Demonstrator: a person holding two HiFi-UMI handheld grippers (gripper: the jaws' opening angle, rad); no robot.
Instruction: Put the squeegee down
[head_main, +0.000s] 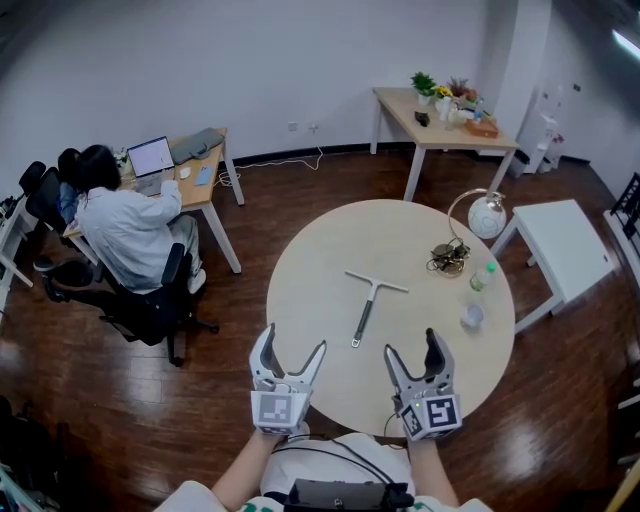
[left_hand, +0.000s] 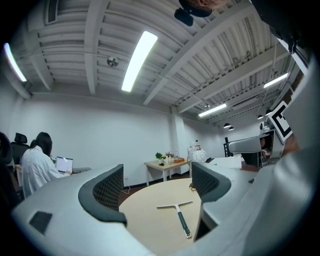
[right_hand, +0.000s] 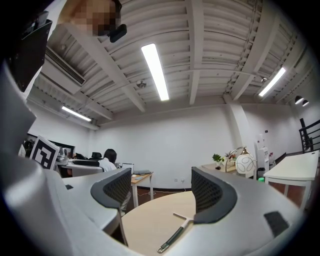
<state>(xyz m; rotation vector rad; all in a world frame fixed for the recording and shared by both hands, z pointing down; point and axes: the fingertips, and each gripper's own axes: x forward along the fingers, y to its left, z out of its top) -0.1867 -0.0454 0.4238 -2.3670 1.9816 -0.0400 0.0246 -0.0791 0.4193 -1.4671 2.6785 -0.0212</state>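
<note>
Squeegee (head_main: 370, 300) lies (untouched) ahead, between left claw (head_main: 294, 340) and right claw (head_main: 411, 343).

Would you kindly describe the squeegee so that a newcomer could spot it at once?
Find the round table in the middle of the room. The squeegee lies near its centre, left of the lamp, bottle and cup. It alone is a flat T: a pale crossbar on a dark handle.

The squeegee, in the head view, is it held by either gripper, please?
No, the squeegee lies flat on the round table, ahead of the left gripper and the right gripper.
</note>
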